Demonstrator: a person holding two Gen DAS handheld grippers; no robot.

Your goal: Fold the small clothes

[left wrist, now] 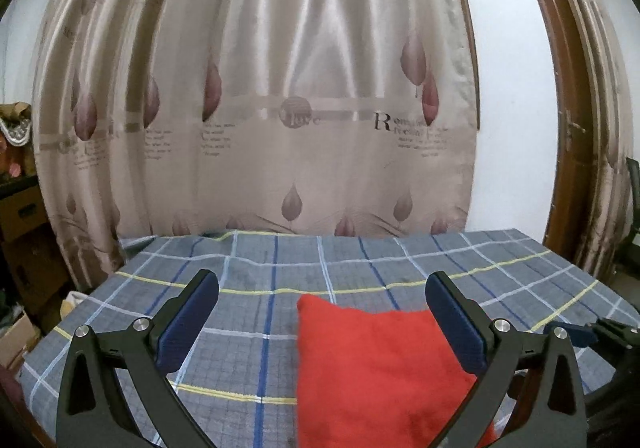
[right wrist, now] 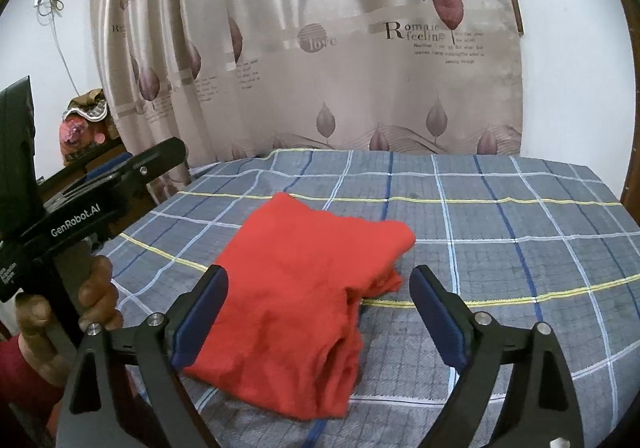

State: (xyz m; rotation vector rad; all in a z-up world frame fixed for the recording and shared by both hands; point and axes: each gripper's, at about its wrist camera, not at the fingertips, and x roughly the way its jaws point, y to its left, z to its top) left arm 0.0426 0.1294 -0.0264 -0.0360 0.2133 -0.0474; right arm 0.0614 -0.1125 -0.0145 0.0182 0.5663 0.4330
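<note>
A red garment (right wrist: 304, 288) lies folded into a rough rectangle on the grey-blue plaid cloth (right wrist: 500, 248); its right side is bunched in layers. My right gripper (right wrist: 320, 276) hovers over its near part, open, with the blue pads wide apart and clear of the fabric. In the left wrist view the red garment (left wrist: 380, 368) sits low and right of centre. My left gripper (left wrist: 322, 288) is open above it, nothing pressed between the pads. From the right wrist view the left gripper (right wrist: 152, 158) shows at the left edge, held by a person's hand (right wrist: 92, 296).
A beige leaf-print curtain (left wrist: 280, 108) hangs right behind the plaid surface. A brown door frame (left wrist: 568, 128) stands at the right. Cardboard boxes (left wrist: 20, 216) and clutter fill the left side beyond the surface's edge. Bare plaid cloth (left wrist: 500, 268) stretches right of the garment.
</note>
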